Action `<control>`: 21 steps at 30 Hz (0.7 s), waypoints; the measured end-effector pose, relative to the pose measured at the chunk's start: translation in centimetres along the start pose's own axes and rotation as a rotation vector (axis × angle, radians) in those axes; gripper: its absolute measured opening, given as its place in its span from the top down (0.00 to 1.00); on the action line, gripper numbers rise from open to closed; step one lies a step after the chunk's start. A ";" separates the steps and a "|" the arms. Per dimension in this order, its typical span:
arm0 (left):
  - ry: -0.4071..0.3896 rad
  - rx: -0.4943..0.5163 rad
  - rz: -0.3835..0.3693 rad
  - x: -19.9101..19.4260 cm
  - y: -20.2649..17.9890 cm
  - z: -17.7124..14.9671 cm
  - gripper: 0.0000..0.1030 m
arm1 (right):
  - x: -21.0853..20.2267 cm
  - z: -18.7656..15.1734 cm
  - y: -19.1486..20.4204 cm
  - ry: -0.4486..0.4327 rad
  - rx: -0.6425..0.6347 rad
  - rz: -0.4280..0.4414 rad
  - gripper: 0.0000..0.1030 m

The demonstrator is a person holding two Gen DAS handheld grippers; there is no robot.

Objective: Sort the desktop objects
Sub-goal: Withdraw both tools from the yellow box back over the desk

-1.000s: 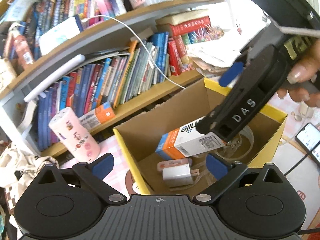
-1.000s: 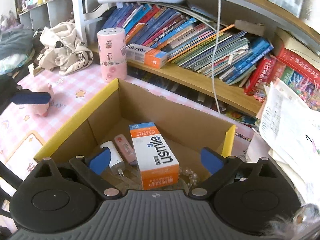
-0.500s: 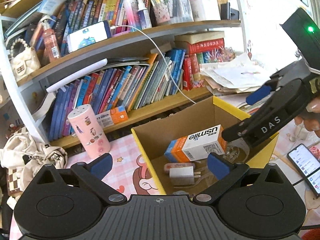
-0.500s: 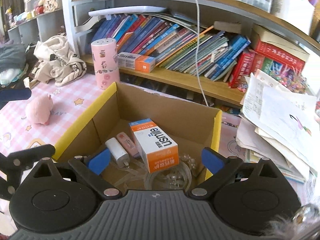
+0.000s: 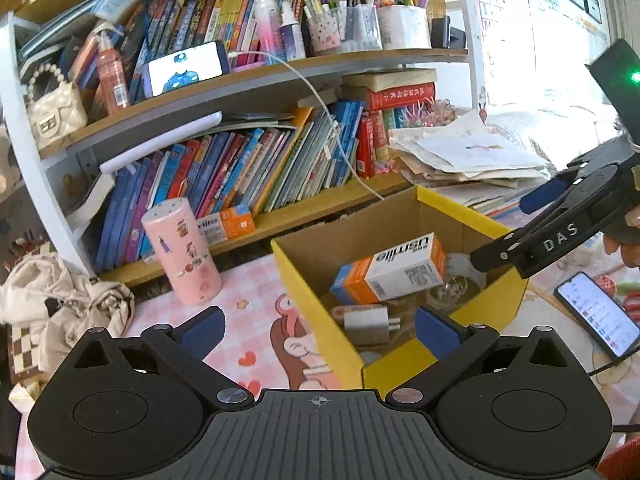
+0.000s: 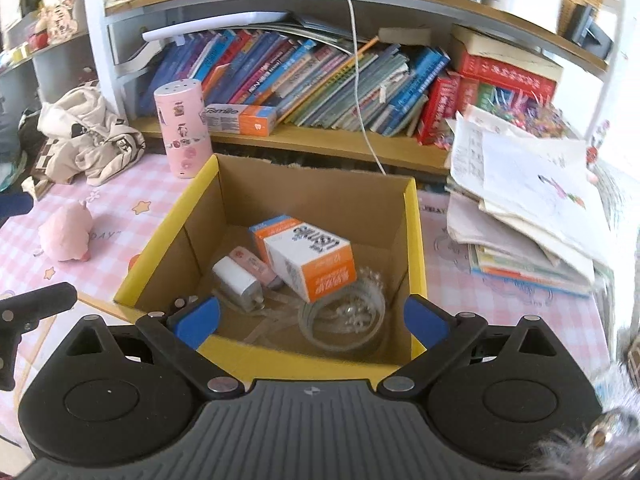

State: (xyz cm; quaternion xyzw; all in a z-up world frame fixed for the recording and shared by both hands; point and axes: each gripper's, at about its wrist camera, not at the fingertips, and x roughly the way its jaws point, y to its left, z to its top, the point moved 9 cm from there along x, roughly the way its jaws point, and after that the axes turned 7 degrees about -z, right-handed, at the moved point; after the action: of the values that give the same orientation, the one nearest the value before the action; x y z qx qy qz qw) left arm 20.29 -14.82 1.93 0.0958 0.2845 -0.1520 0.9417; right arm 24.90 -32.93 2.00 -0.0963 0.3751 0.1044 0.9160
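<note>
A yellow-rimmed cardboard box [image 6: 416, 240] stands on the pink checked desk. Inside lie an orange and white usmile box [image 6: 308, 256], a white charger plug [image 6: 238, 282], a small pink case [image 6: 256, 266] and a clear bead bracelet [image 6: 344, 316]. My right gripper [image 6: 312, 320] is open and empty over the box's near rim. My left gripper [image 5: 318, 330] is open and empty, above the box's [image 5: 316, 300] left wall. The usmile box [image 5: 394, 270] and the charger plug [image 5: 366, 322] show there too. The right gripper's arm [image 5: 560, 236] crosses at the right.
A pink cylinder [image 6: 182, 132] and a second usmile box [image 6: 240, 118] stand by the bookshelf. A pink plush pig [image 6: 66, 236] lies left of the box. Loose papers [image 6: 528, 200] are stacked at the right. A lit phone [image 5: 596, 314] lies on the desk. A cloth bag [image 6: 86, 136] is at the far left.
Both grippers have pulled back and up from the box, still open. The usmile box stays inside the box. The right gripper's arm has moved away to the right in the left wrist view.
</note>
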 end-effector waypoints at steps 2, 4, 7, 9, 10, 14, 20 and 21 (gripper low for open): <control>0.005 -0.015 -0.004 -0.4 0.6 -0.7 0.01 | -0.4 -0.6 0.3 0.007 0.015 -0.010 0.03; 0.010 -0.030 -0.007 -0.8 1.2 -1.4 0.01 | -0.8 -1.1 0.7 0.013 0.027 -0.022 0.03; 0.018 -0.052 -0.013 -1.4 2.0 -2.4 0.01 | -1.5 -1.9 1.4 0.020 0.049 -0.041 0.03; 0.023 -0.067 -0.016 -1.8 2.6 -3.1 0.01 | -1.9 -2.5 2.0 0.025 0.068 -0.052 0.03; 0.026 -0.074 -0.018 -2.0 2.9 -3.4 0.01 | -2.1 -2.9 2.3 0.030 0.079 -0.058 0.03; 0.038 -0.098 -0.024 -2.7 4.0 -4.8 0.01 | -2.5 -4.6 3.7 0.061 0.118 -0.073 0.03; 0.058 -0.120 -0.032 -3.4 5.7 -6.9 0.01 | -2.4 -7.6 5.5 0.118 0.165 -0.094 0.03; 0.061 -0.120 -0.033 -3.5 5.9 -7.2 0.01 | -2.3 -8.1 5.9 0.129 0.171 -0.096 0.03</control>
State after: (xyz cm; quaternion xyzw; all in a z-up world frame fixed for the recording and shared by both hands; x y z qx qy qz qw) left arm 15.87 -6.57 -1.44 0.0391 0.3231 -0.1471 0.9340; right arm 16.34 -29.61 -2.61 -0.0423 0.4359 0.0217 0.8987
